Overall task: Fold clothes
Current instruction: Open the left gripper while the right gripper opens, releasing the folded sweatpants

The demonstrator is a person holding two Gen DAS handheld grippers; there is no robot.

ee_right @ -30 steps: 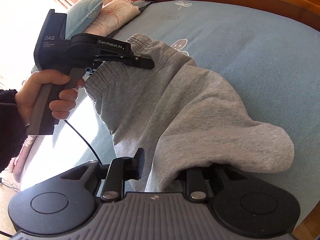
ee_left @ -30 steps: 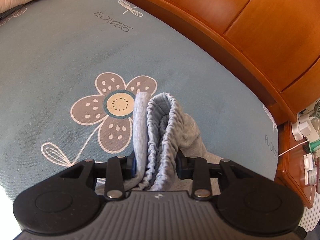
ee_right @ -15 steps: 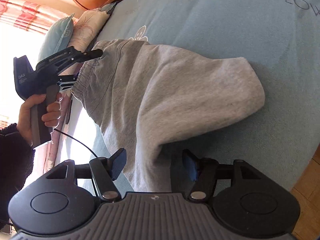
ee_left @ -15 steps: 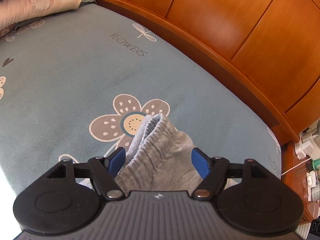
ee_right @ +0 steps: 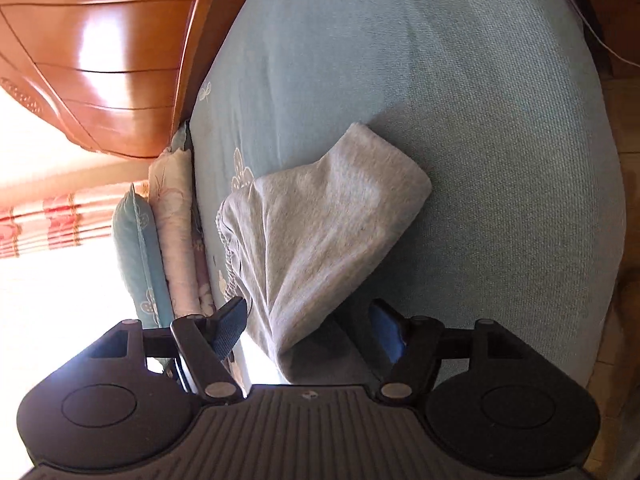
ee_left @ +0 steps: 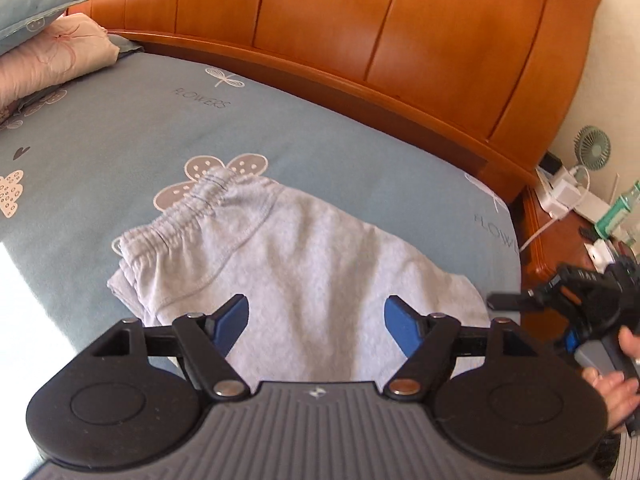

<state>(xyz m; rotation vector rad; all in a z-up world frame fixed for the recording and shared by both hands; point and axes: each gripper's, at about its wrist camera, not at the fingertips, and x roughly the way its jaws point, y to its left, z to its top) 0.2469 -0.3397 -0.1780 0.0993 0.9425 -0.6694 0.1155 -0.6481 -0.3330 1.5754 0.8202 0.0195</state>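
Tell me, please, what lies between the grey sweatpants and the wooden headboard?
Only bare blue bedsheet, printed with flowers and lettering, separates the grey sweatpants from the wooden headboard; the left wrist view shows it.

Blown-out window glare, fisheye-bent edges

Ahead of my left gripper (ee_left: pixel 316 322) I see open blue bedsheet (ee_left: pixel 120 132) up to the wooden headboard (ee_left: pixel 360 28). Stacked pillows (ee_left: pixel 44 52) block the far left corner; the cluttered nightstand (ee_left: pixel 560 236) crowds the right edge.
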